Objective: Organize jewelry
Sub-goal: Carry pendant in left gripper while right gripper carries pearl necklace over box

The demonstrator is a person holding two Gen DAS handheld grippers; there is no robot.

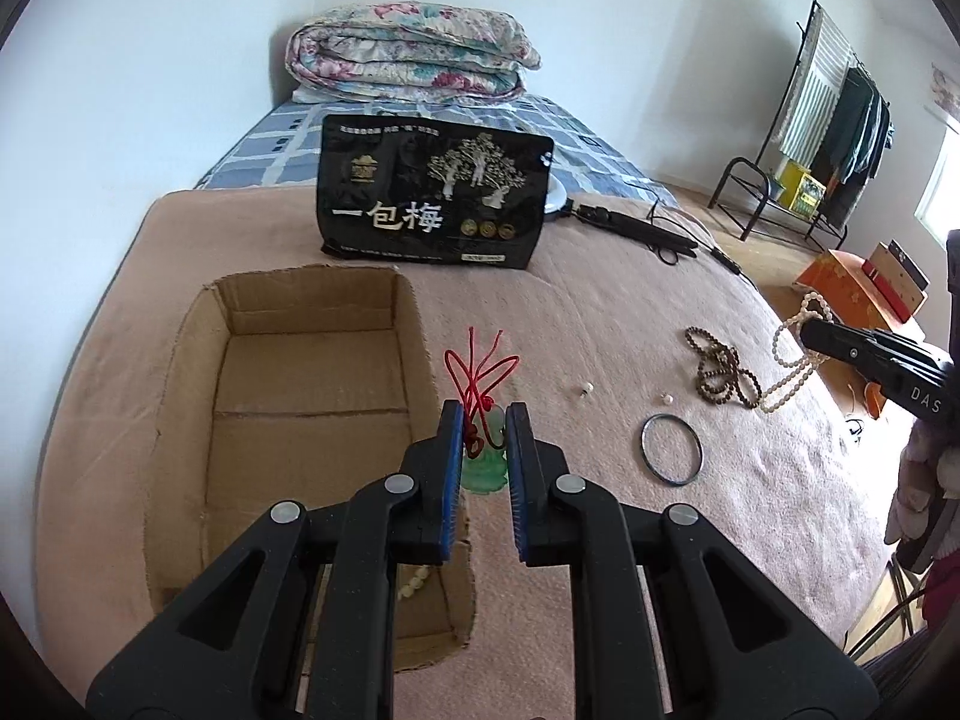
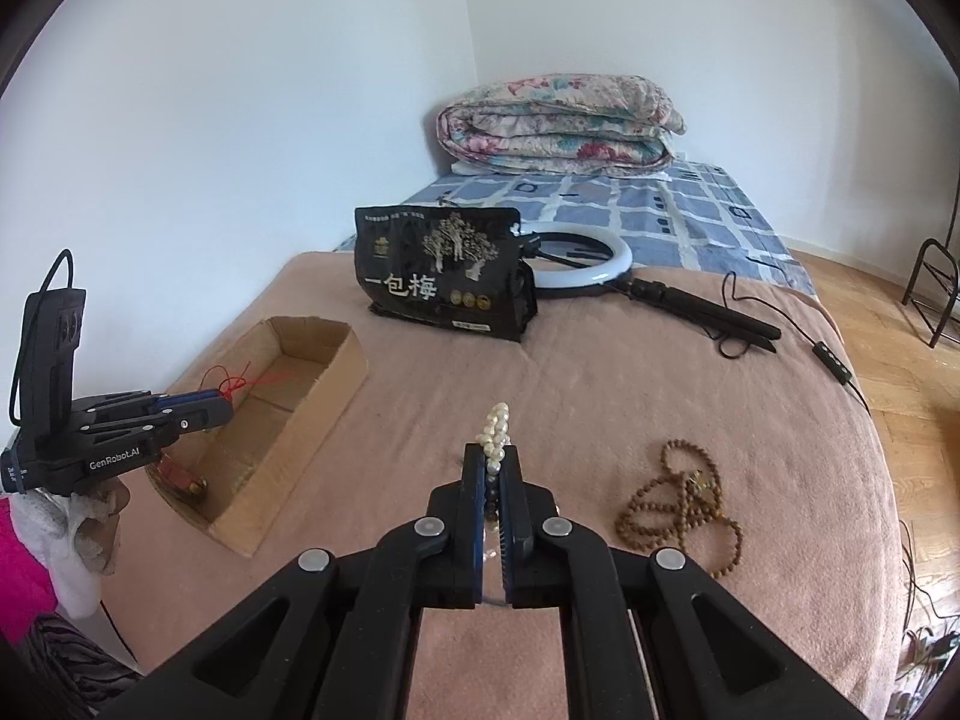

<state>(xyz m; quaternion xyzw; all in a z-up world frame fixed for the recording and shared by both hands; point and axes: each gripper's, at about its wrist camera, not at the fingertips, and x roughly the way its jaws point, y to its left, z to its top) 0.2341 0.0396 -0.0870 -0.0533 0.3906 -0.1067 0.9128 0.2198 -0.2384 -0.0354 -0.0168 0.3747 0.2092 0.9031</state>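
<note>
The left gripper pinches a green pendant on red cord, the cardboard box at nine o'clock; the right gripper clamps a pearl strand.

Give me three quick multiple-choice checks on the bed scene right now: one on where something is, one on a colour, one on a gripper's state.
1. Where does the cardboard box sit relative to the brown bead strand, in the right wrist view?
A. To its left
B. To its right
C. On top of it

2. What colour is the cord on the green pendant?
A. Blue
B. Red
C. Yellow

3. What is the right gripper doing?
A. Open over the blanket
B. Shut on nothing
C. Shut on the pearl strand

Answers: 1 A, the box lies left of the beads. 2 B, red loops rise above the pendant. 3 C, pearls are pinched between its pads.
</note>
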